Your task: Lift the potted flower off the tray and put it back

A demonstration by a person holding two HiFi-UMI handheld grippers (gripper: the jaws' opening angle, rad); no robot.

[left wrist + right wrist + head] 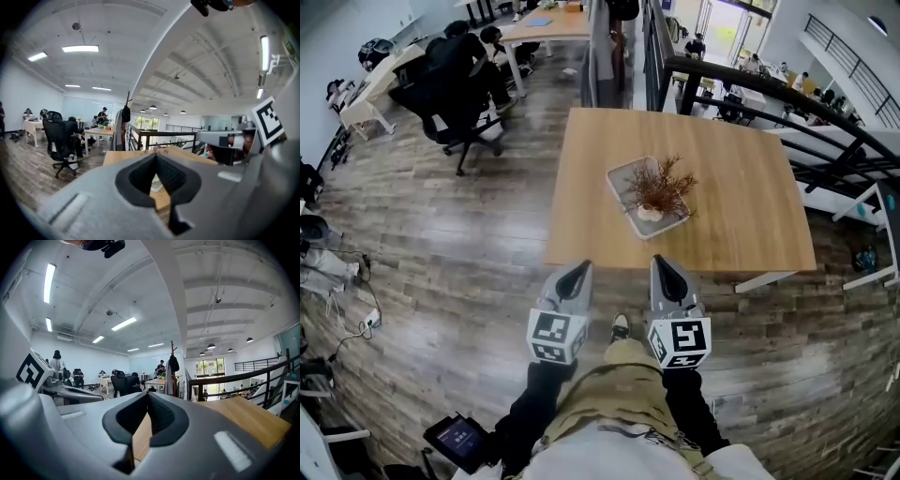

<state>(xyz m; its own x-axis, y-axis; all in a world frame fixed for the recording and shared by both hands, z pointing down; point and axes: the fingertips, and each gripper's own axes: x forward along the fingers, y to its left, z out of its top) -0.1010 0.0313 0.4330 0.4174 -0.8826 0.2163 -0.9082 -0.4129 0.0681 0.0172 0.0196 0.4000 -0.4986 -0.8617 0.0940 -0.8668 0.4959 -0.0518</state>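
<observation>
Two grippers closed and empty, off the near edge of the light wooden square desk (741, 187).
Left grey gripper (584, 267): jaws together, nothing between them, over wood-plank floor (441, 244). Pale grey square tray (619, 183) lies near the desk's near edge, about mid-width; the dry reddish-brown potted flower (659, 190) stands on it. Right grey gripper (659, 261): jaws together, empty, just beside the left.

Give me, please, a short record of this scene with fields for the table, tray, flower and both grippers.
table: wooden, in front of the person
tray: pale, on the table near its front edge, set askew
potted flower: upright on the tray, dry reddish-brown twigs
left gripper: jaws together, empty, short of the table
right gripper: jaws together, empty, short of the table
contact: neither gripper touches the flower
</observation>
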